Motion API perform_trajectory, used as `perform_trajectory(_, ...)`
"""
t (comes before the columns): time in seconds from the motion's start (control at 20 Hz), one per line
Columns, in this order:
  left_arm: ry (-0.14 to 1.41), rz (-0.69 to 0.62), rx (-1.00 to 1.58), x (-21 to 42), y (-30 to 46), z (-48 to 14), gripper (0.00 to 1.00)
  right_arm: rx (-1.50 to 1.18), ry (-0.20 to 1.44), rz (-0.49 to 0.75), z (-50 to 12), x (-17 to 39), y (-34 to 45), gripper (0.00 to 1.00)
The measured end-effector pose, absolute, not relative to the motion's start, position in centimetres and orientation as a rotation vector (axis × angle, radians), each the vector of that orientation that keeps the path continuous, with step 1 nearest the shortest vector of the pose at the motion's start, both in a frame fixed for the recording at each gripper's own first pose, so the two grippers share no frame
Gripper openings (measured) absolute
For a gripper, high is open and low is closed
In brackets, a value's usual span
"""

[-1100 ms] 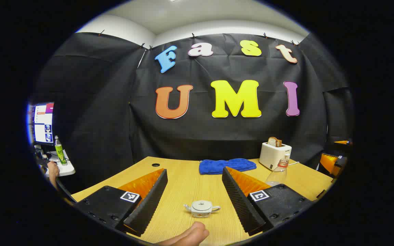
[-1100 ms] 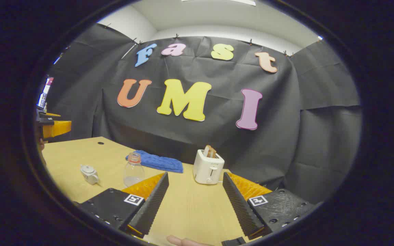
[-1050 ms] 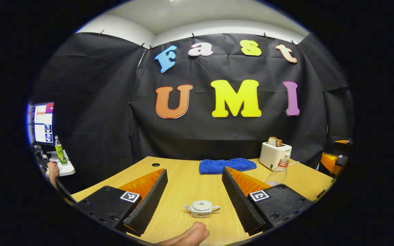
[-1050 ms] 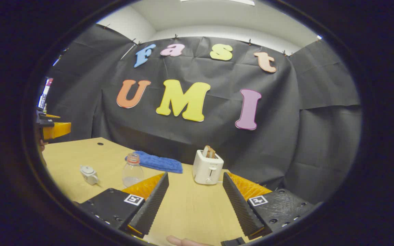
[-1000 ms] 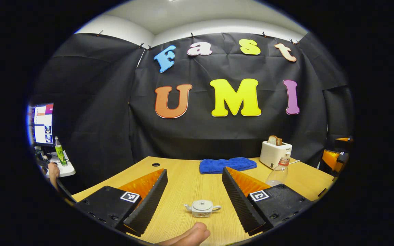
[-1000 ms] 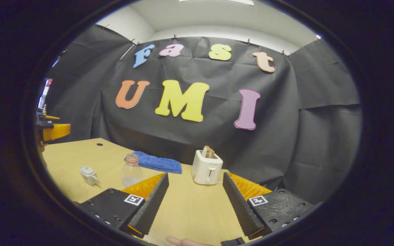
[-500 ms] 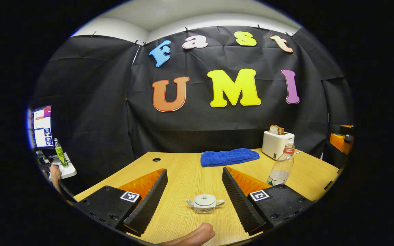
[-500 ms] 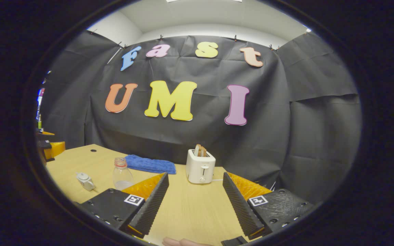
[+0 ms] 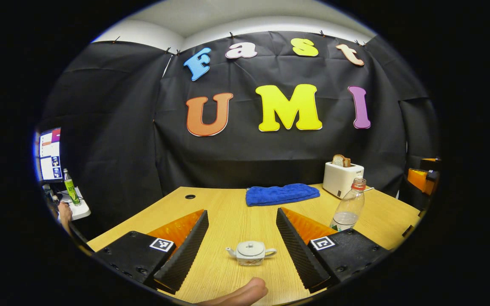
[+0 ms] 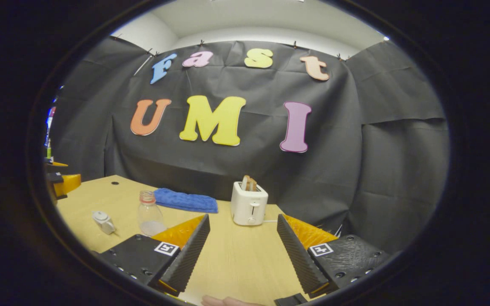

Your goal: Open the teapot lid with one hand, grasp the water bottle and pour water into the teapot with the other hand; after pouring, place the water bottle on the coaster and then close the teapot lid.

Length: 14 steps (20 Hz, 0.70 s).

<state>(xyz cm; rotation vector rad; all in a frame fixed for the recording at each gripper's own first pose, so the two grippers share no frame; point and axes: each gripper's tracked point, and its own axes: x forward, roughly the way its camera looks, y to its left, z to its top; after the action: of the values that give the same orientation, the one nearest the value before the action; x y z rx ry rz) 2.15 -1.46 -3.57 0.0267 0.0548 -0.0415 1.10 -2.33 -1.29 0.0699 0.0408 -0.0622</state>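
Note:
A small white teapot (image 9: 251,253) with its lid on stands on the wooden table (image 9: 236,221), straight ahead between the fingers of my open left gripper (image 9: 242,245). A clear water bottle (image 9: 347,210) with a red neck ring and no cap, holding a little water, stands to the right of the teapot. In the right gripper view the teapot (image 10: 103,222) and the bottle (image 10: 149,215) sit far to the left. My right gripper (image 10: 241,250) is open above bare table, with nothing between its fingers. The right gripper (image 9: 423,178) also shows at the right edge of the left gripper view.
A white toaster (image 9: 342,179) with bread in it stands at the back right, beside a folded blue towel (image 9: 281,194). A thumb (image 9: 238,294) shows at the bottom. Off the table at left are a monitor (image 9: 49,155), a green bottle (image 9: 70,188) and a person's hand (image 9: 63,211).
Both views have tilted down slightly and shifted, so more of the table shows. The teapot and bottle have stayed in place. Both grippers remain open.

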Motion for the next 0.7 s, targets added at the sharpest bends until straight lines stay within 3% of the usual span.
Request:
perform_trajectory(0.2, 0.046, -0.072, -0.037, 4.4, -1.8, -5.0, 1.00, 0.063, 0.046, -0.064, -1.5, 1.2, -2.2, 0.98)
perform_trajectory(0.65, 0.216, -0.077, 0.034, 7.8, -1.6, -12.8, 1.00, 0.040, 0.070, -0.057, -2.3, 1.8, -1.4, 0.98)
perform_trajectory(0.7, 0.230, -0.095, 0.040, 8.0, -2.1, -13.5, 0.96, 0.039, 0.071, -0.057, -2.3, 1.7, -1.4, 0.97)
